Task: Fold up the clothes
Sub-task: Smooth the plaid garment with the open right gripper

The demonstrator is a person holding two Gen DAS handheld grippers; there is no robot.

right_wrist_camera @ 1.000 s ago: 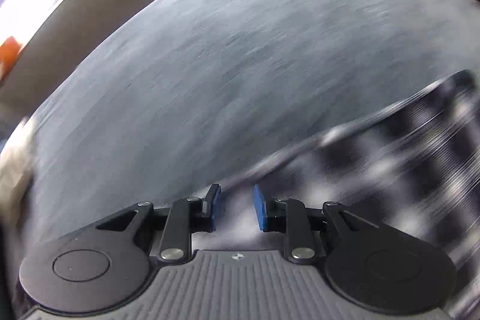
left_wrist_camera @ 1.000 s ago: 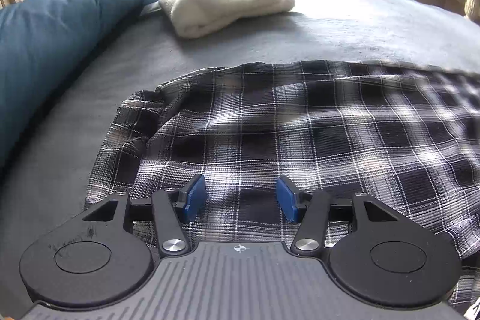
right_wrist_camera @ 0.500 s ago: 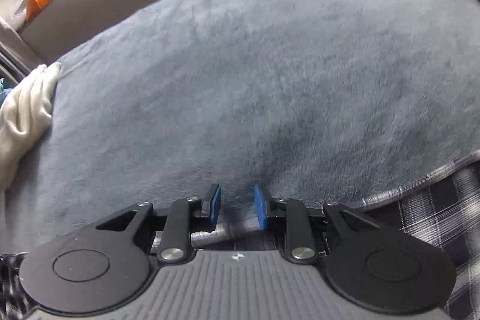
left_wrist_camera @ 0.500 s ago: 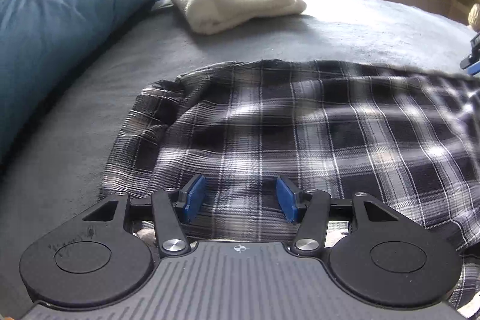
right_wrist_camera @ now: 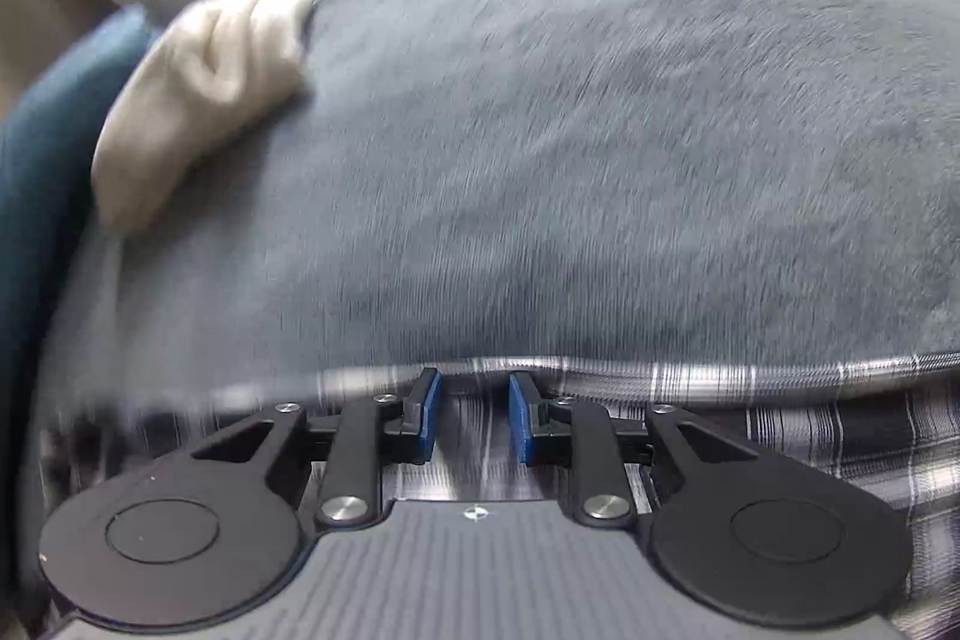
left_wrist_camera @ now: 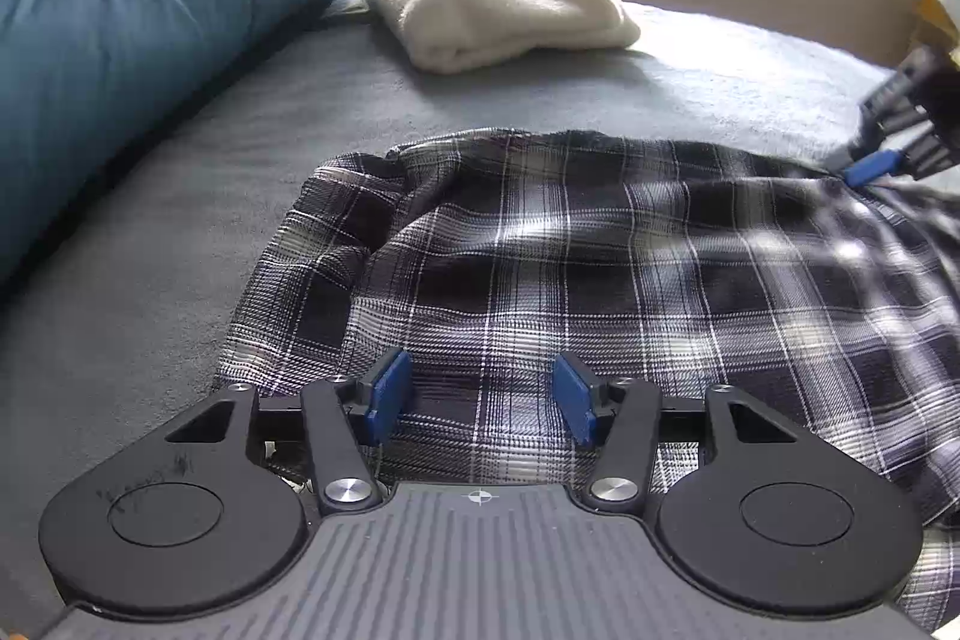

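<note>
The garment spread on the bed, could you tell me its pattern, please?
The shirt is a black, grey and white plaid, clearest in the left wrist view.

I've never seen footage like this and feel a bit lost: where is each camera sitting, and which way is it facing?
Left wrist: rides on the left gripper, looking forward and down across the plaid shirt towards the window; its own open jaws show, and the right gripper at the shirt's far edge.
Right wrist: rides on the right gripper, looking over the shirt's edge across the grey blanket; only its own jaws show.
Shared: shirt, blanket, cream folded cloth, blue pillow.
</note>
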